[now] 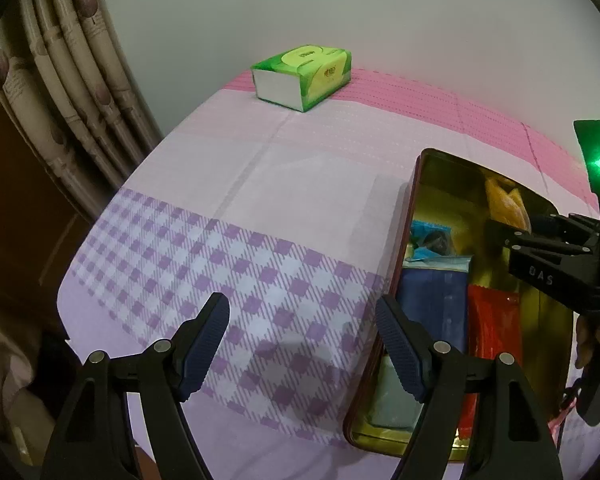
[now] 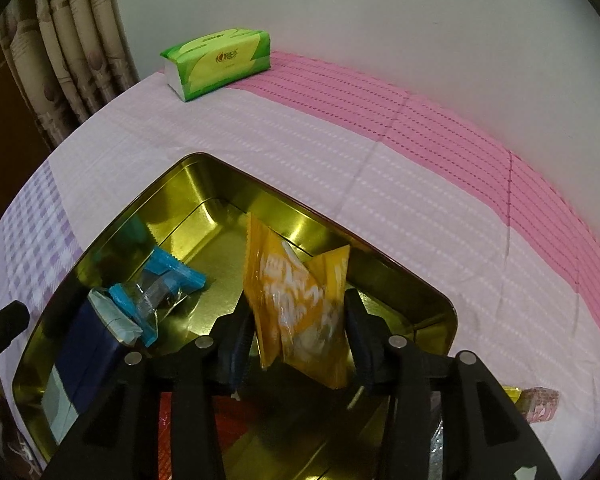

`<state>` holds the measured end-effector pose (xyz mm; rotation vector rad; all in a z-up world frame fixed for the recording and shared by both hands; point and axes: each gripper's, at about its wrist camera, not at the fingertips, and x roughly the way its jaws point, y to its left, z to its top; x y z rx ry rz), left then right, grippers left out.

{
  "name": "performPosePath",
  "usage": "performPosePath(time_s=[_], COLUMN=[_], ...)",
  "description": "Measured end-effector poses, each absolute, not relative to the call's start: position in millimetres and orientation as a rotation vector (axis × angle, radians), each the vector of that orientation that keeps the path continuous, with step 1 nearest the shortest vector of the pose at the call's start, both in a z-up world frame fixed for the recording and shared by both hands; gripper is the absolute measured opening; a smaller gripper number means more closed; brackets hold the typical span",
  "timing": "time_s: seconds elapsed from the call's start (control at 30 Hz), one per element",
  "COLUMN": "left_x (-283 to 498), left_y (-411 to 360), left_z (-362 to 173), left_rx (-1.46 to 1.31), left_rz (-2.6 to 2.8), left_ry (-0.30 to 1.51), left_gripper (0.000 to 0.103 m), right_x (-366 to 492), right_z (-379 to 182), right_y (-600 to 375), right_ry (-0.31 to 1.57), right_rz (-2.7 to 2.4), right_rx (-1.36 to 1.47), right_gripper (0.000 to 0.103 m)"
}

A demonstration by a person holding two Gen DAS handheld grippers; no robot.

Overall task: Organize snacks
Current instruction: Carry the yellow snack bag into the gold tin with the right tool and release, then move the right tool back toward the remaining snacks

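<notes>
Where writing can be made out, only the pale letters "DAS" (image 1: 540, 279) are legible, printed on the black body of the right gripper (image 2: 298, 300) as it is seen from the left wrist view. A logo is carried on the green tissue pack (image 1: 304, 76), which lies well beyond the tin, but its characters are too small to be read. White lettering on the yellow packet (image 2: 296, 300) is blurred past reading.

The gold tin (image 2: 204, 184) is set on a bench covered by a pink and purple checked cloth (image 1: 220, 264). The right gripper is pitched steeply down over the tin. Its jaws are set narrowly apart, and the yellow packet stands upright between them, filling the gap. Whether the pads actually press on it cannot be told.

The left gripper (image 1: 302, 344) is tilted down over the cloth just beside the tin's left wall. Its jaws are spread wide and nothing is held between them.

Inside the tin, a blue-edged clear wrapper (image 2: 160, 288), a dark blue box (image 2: 88, 344) and a red packet (image 1: 494, 332) are laid along the floor. A pink packet (image 2: 540, 400) is left on the cloth just outside the tin's right side.
</notes>
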<state>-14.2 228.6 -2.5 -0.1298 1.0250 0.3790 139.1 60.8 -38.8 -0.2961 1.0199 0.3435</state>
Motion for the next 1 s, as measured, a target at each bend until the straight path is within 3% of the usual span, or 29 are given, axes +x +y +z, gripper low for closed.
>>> performPosePath(time_s=[0.27,1.0], left_x=[-14.1,-12.9], left_y=[225.6,216.0], left_z=[0.1,-1.9], left_rx=[-0.097,-0.074], left_rz=[0.388,0.376], left_ry=[1.018,1.035], left_gripper=[0.076,0.076], right_x=[136.5,89.7], right_z=[-27.8,10.6], right_y=[54.3,-67.2], right_ry=[0.986,0.913], right_rz=[0.335,0.187], right_rx=[-0.28,-0.209], right_gripper=[0.051,0.052])
